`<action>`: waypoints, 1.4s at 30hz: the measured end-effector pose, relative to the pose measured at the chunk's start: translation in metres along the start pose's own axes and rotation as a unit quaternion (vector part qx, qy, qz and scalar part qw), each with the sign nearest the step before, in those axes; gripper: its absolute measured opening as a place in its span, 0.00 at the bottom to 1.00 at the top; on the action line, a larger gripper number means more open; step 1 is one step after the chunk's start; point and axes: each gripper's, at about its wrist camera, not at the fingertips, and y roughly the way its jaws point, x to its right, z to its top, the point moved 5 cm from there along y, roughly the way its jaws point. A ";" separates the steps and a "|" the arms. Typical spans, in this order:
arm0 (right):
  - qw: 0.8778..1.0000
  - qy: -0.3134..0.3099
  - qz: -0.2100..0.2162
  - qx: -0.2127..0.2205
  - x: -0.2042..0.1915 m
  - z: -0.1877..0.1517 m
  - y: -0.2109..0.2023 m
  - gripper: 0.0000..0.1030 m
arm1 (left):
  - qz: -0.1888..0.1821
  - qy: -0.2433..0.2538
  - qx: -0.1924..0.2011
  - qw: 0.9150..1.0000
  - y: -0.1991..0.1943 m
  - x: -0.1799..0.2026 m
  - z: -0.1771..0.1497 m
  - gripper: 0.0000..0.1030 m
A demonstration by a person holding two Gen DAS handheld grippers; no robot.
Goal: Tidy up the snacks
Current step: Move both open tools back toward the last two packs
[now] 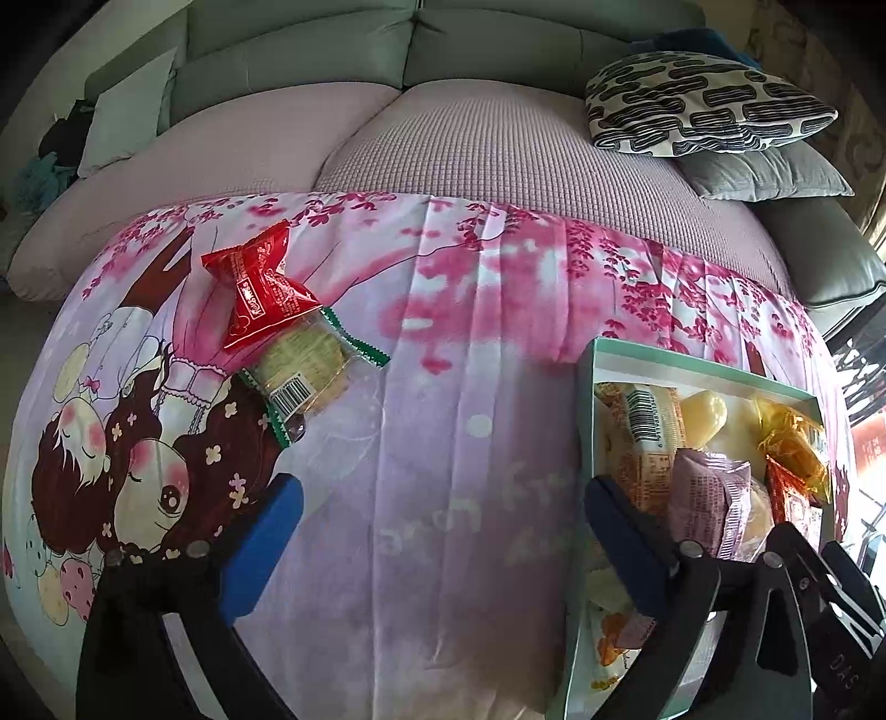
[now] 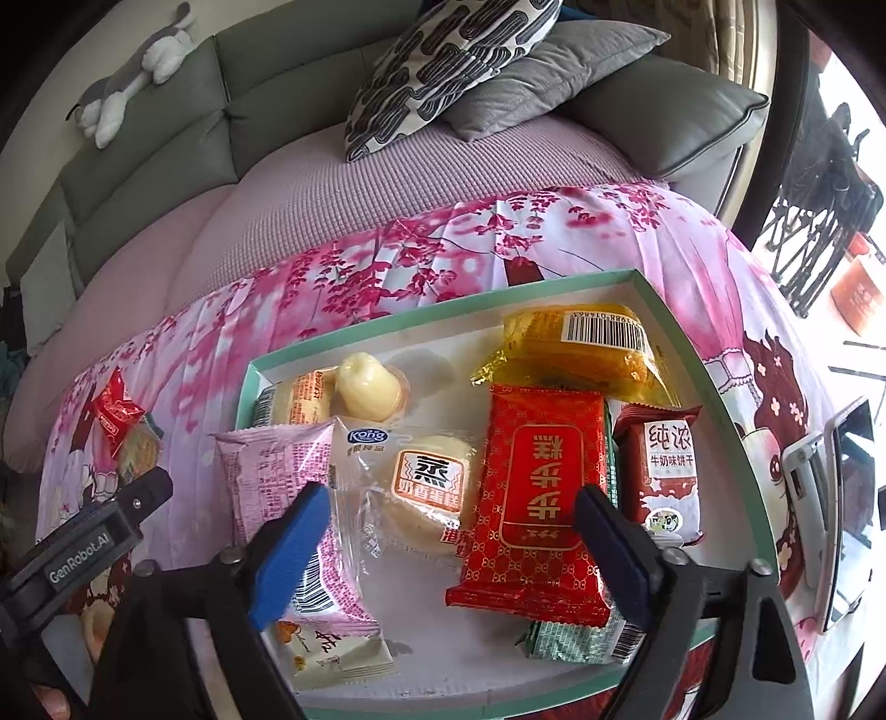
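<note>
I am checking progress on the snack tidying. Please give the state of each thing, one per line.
Box: open, lidless, holding many snacks.
Red packet: outside the box, on the cloth, overlapping the green-edged packet.
Green-edged packet: outside the box, sealed.
Left tool: open, empty.
Right tool: open, empty, over the box.

Left wrist view: steeply down over the cloth (image 1: 443, 443), box (image 1: 692, 368) at right edge. Right wrist view: close above the box (image 2: 443, 318), steeply down. Shared: box, cloth, sofa (image 1: 332, 44) beyond the box, patterned pillow (image 2: 443, 61).
</note>
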 end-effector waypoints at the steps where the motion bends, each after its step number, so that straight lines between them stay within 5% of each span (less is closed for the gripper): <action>1: 1.000 -0.001 -0.002 0.003 0.000 0.000 -0.001 1.00 | 0.001 0.000 -0.002 1.000 0.001 0.000 -0.001 0.99; 18: 0.999 -0.011 0.017 0.047 -0.019 0.007 -0.023 1.00 | -0.011 0.009 0.000 1.000 -0.008 -0.016 -0.002 0.99; 32: 0.992 -0.108 0.062 0.029 -0.108 -0.020 -0.017 1.00 | 0.054 -0.017 -0.005 0.998 -0.013 -0.102 -0.002 0.99; 42: 0.984 -0.156 0.084 0.010 -0.161 -0.040 -0.007 1.00 | 0.054 -0.074 -0.024 0.995 -0.001 -0.161 -0.001 0.99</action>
